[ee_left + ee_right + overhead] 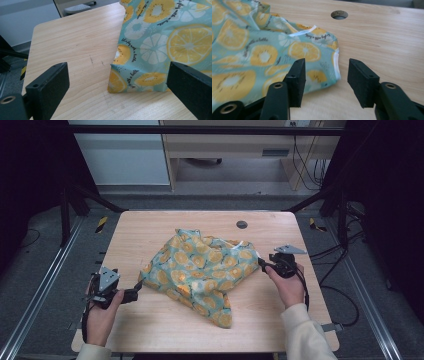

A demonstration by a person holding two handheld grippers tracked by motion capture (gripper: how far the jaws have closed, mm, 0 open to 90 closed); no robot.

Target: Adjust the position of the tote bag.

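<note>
While agape: both tools [117, 82] [325, 82], cloth [200, 270] unheld.

Right tool [325, 82] gapes wide at the citrus-print cloth's [262, 55] edge.

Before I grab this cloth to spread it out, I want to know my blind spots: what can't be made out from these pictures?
- Cloth type: bunched folds in the high view hide its outline.
- Its underside: hidden against the table everywhere.
- Small black lettering on the print: blurred in the right gripper view.
- Cloth's far side: cut off by the top and right edges in the left gripper view.
- White strip: tag or hem, too small to tell.
</note>
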